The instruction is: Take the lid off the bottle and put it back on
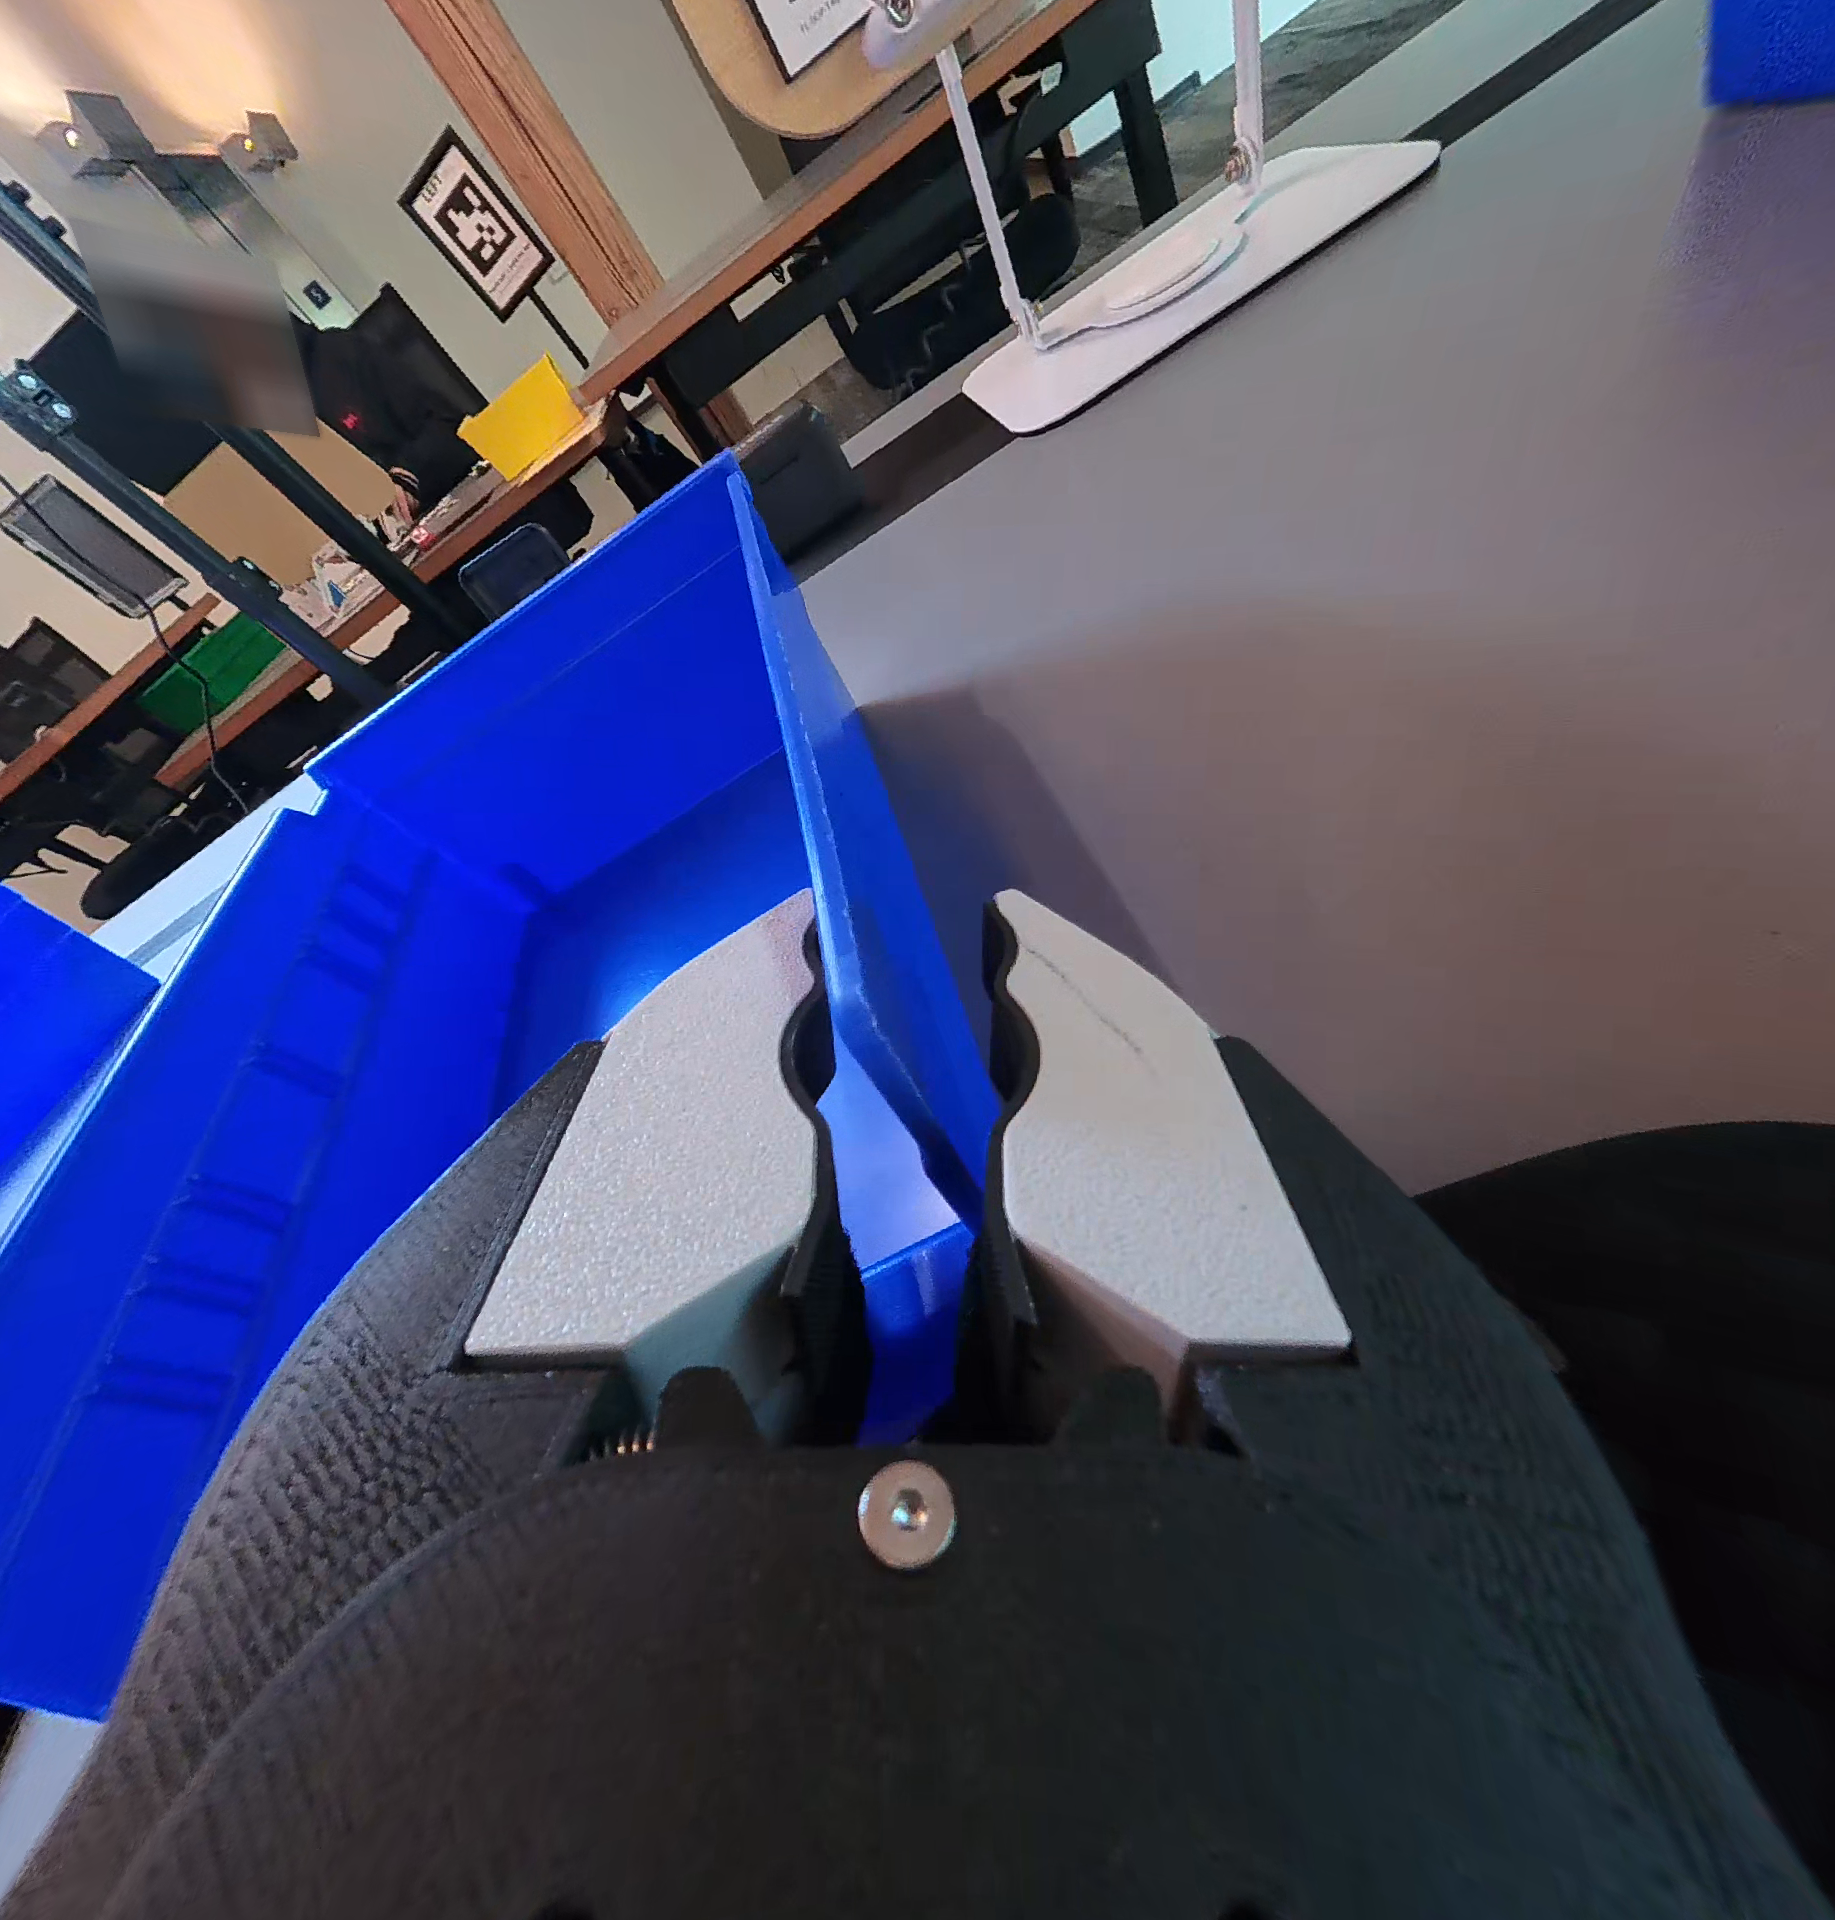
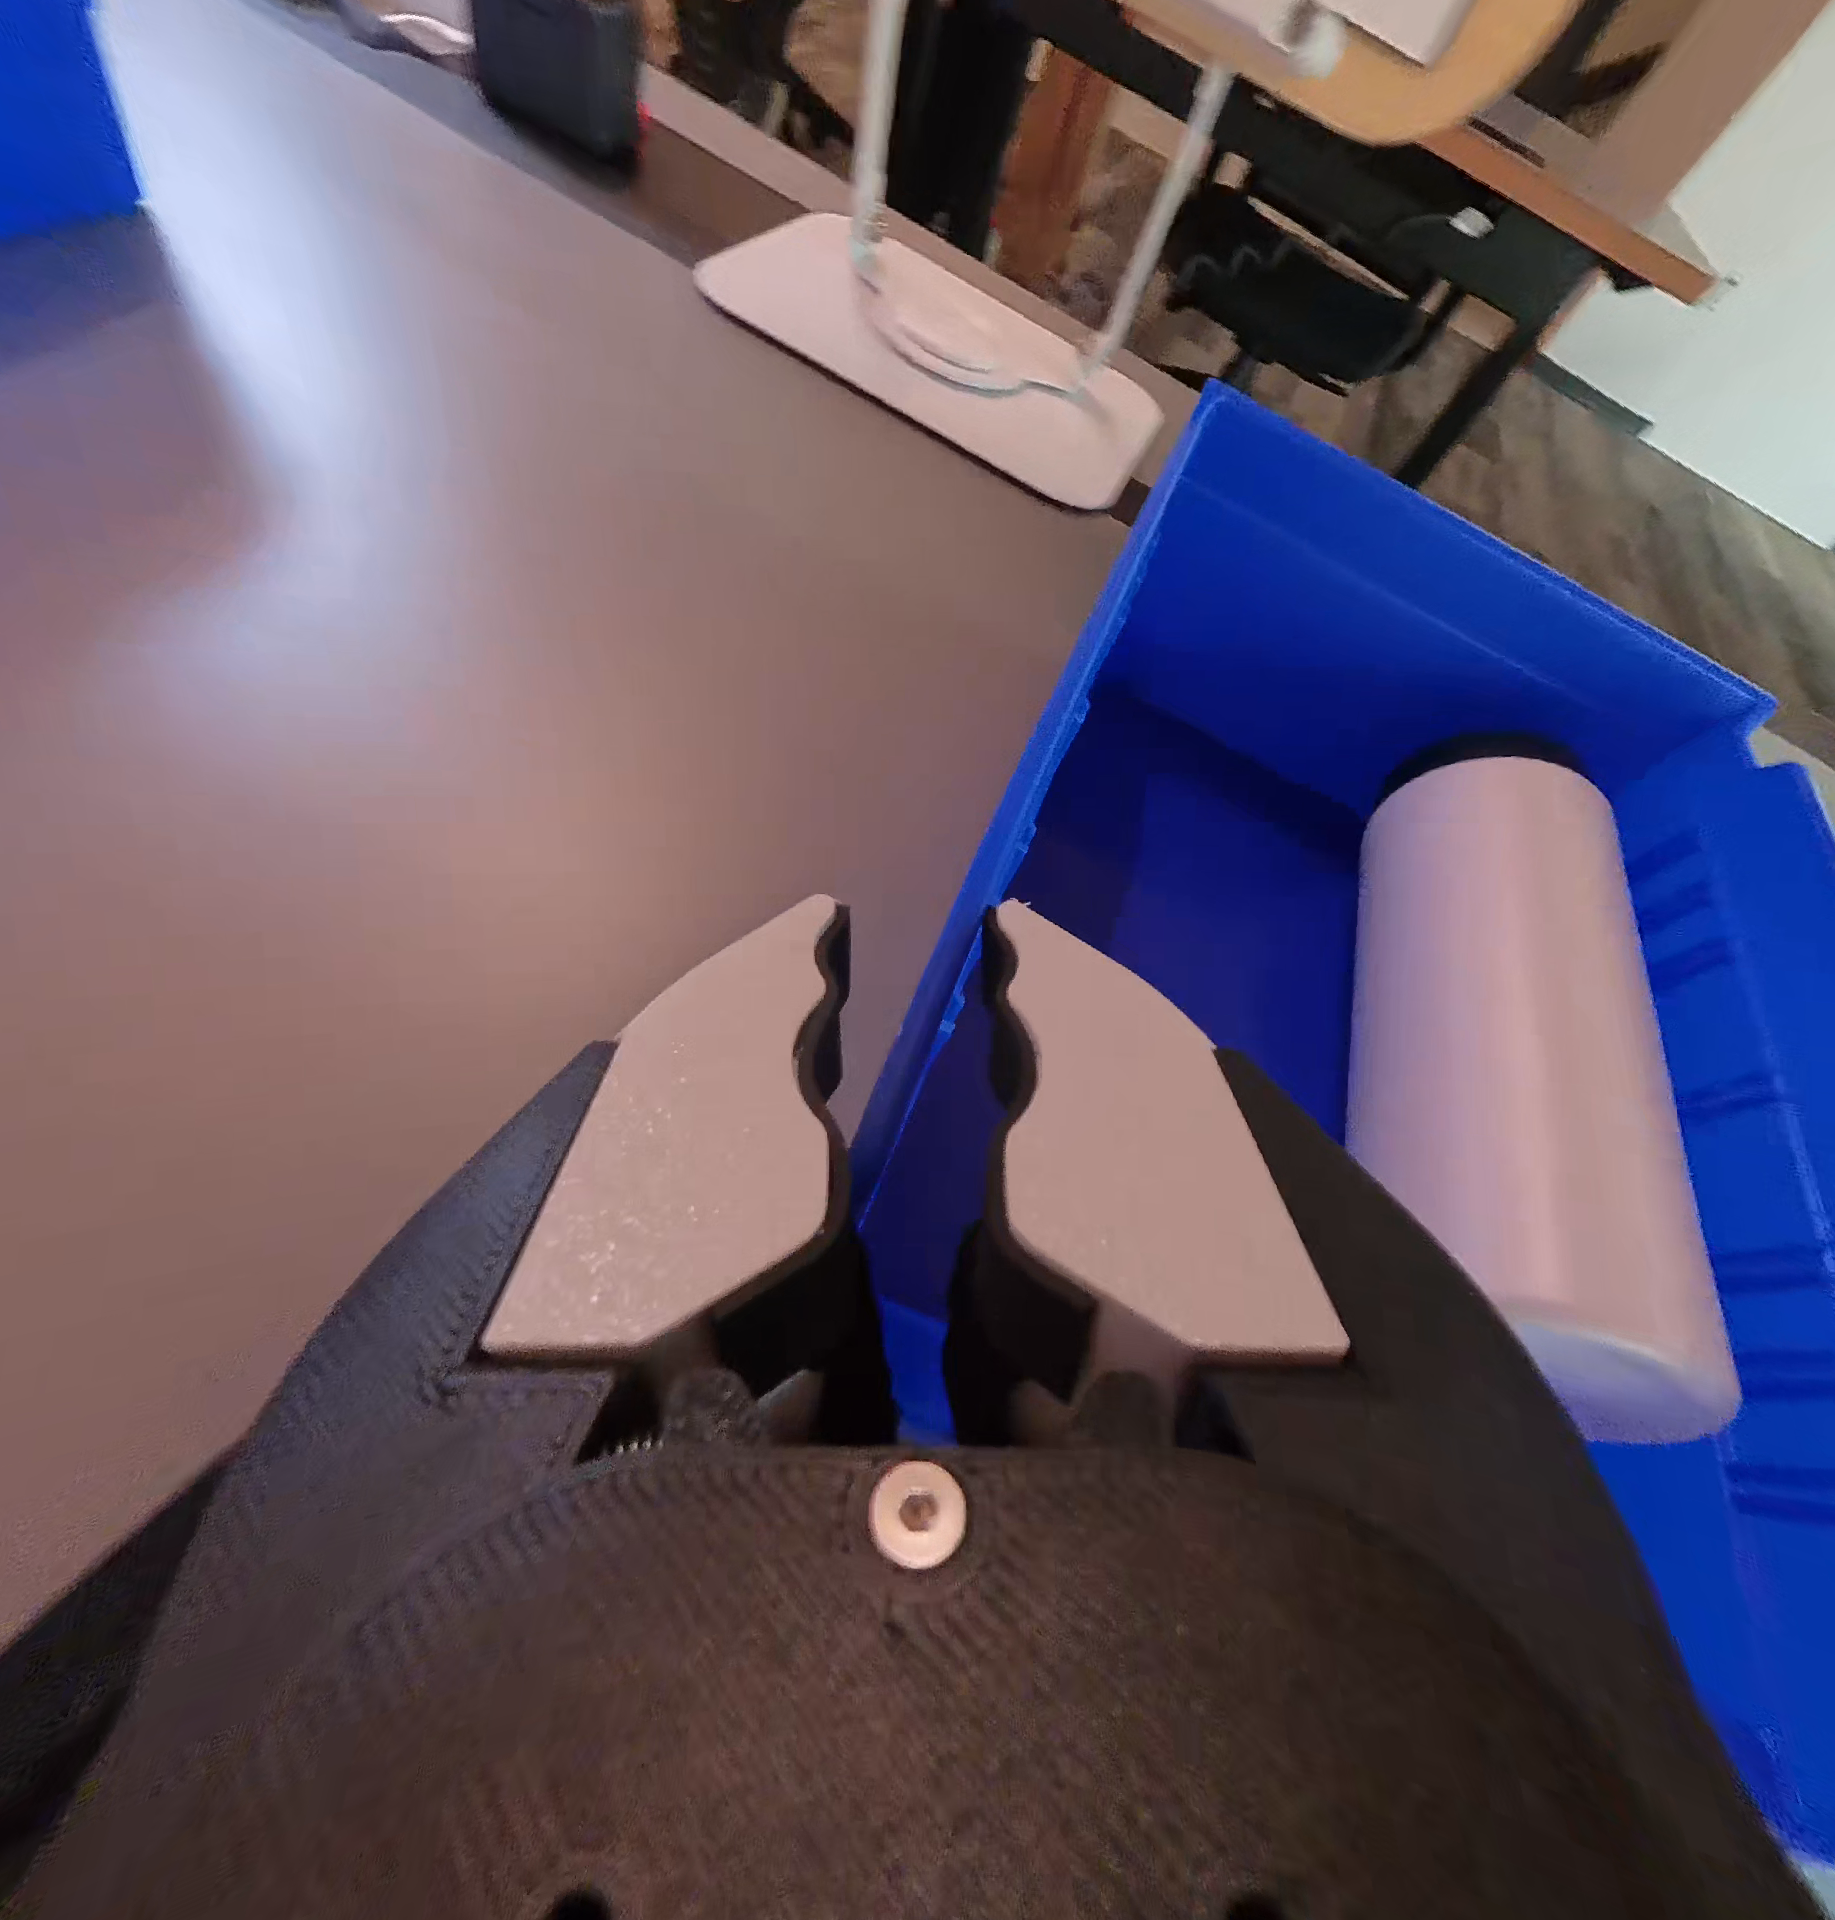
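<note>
Grey tabletop (image 2: 393, 644) stretches between two blue bins, with office desks and a white lamp base (image 1: 1204, 281) beyond its far edge. On the left side, the left gripper (image 1: 902, 997) sits low over a blue bin (image 1: 539, 748) that looks empty in this view, its fingers set narrow and straddling that bin's right wall; whether the pads actually pinch the wall I cannot tell, and it looks more like a resting pose than a grasp. Across the open middle of the table, the right gripper (image 2: 913, 987) hovers at the left wall of the other blue bin (image 2: 1308, 582), fingers likewise narrow with nothing between them but that wall's top edge. Further right, the bottle (image 2: 1505, 1070), a pale pink cylinder, lies on its side along the bin floor, its dark lid (image 2: 1464, 753) seemingly on and pointing at the far wall. Lying low inside the walls, it likely wants lifting out first; the bare tabletop between the bins offers ample room for standing it up and working the lid.
</note>
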### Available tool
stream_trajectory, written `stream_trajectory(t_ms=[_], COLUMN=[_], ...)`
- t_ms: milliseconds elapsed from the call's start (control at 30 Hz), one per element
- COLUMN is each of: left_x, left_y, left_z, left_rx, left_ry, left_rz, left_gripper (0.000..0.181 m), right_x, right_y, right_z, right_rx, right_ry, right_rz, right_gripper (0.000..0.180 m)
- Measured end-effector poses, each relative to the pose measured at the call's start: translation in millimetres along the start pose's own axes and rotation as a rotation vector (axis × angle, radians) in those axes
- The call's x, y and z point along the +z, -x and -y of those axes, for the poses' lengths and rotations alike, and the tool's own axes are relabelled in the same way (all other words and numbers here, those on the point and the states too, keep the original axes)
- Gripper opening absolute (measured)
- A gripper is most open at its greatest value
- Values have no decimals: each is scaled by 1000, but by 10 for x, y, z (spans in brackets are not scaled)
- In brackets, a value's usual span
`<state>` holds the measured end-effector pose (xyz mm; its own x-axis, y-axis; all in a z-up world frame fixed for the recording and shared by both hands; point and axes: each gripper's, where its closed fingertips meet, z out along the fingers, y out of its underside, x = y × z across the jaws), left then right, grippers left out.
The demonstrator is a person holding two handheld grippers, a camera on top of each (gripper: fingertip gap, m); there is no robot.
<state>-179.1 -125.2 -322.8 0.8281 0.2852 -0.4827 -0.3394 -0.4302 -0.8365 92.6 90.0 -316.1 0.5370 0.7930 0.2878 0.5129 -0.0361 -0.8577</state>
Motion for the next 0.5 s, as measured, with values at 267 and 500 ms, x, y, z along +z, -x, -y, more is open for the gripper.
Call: stream_trajectory(t_ms=[267,500], left_x=[6,6], left_y=[3,-4], left_z=[-4,0], left_rx=[16,28], left_ry=[-1,-6], left_rz=[17,20], left_gripper=[27,30], right_x=[221,369], right_y=[1053,1777], right_z=[451,750], right_rx=[-178,-305], right_ry=[-66,-119], right_rz=[219,321], right_gripper=[35,42])
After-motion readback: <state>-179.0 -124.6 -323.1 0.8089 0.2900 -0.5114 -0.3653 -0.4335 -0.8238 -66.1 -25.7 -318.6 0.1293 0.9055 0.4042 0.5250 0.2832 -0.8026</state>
